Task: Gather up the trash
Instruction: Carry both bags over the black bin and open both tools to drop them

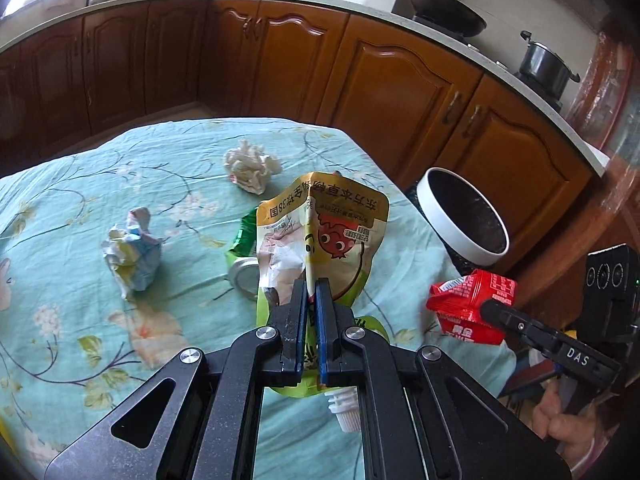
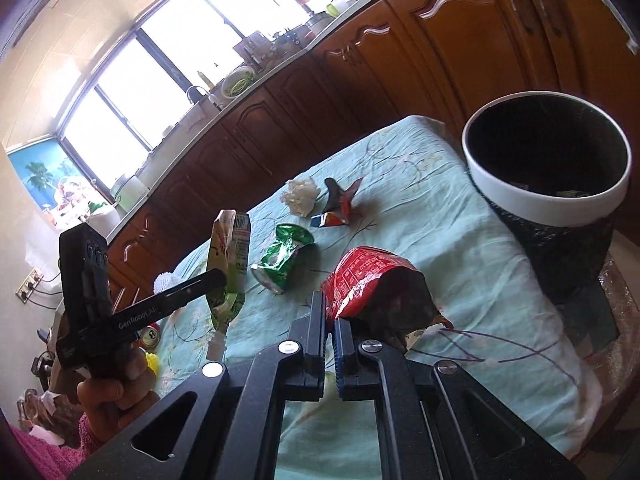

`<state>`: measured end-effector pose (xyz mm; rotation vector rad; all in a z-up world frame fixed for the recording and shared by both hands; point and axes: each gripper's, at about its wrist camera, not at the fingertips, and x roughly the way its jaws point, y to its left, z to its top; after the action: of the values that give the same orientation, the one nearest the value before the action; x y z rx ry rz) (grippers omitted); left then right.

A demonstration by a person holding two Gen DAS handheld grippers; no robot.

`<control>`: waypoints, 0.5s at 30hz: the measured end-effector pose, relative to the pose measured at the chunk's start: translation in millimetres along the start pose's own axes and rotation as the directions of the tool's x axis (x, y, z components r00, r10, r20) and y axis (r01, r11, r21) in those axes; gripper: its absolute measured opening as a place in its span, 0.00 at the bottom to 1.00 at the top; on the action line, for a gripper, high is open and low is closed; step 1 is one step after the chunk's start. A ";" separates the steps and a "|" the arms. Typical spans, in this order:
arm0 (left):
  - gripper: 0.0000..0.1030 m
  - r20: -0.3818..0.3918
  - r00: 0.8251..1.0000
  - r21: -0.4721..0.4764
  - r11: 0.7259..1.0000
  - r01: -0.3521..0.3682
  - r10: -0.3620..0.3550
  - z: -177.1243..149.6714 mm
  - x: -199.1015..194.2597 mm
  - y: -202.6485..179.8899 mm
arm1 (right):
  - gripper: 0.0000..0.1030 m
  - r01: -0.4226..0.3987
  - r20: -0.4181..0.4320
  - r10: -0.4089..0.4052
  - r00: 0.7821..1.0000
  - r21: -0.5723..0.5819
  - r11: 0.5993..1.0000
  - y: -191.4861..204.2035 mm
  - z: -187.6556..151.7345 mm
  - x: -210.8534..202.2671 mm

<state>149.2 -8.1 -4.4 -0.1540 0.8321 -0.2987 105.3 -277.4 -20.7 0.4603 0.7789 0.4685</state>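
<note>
My left gripper (image 1: 311,286) is shut on a yellow-green drink pouch (image 1: 324,236) and holds it upright above the table; it also shows in the right wrist view (image 2: 228,256). My right gripper (image 2: 329,312) is shut on a red snack wrapper (image 2: 372,284), seen at the table's right edge in the left wrist view (image 1: 468,304). A white-rimmed bin (image 2: 548,160) with a black liner stands beside the table, right of both grippers; it also shows in the left wrist view (image 1: 460,216).
On the teal floral tablecloth (image 1: 80,320) lie a white crumpled tissue (image 1: 250,168), a crumpled paper ball (image 1: 132,252), a green wrapper (image 2: 286,256) and a red-blue wrapper (image 2: 338,208). Wooden kitchen cabinets (image 1: 360,80) stand behind the table.
</note>
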 end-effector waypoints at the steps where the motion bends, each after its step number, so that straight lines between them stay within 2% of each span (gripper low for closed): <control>1: 0.03 -0.004 1.000 0.012 1.000 0.009 -0.009 0.2 2.8 -6.7 | 0.03 0.006 0.010 -0.006 1.000 0.008 1.000 -4.7 2.0 -4.5; 15: 0.03 -0.064 0.994 0.120 0.988 0.094 -0.087 7.0 42.9 -83.1 | 0.03 0.092 0.098 -0.100 0.990 0.080 0.993 -57.1 21.8 -46.2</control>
<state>165.0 -100.4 -9.1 -0.0681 0.8633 -0.4410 105.9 -353.6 -13.1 0.5102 0.7181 0.3242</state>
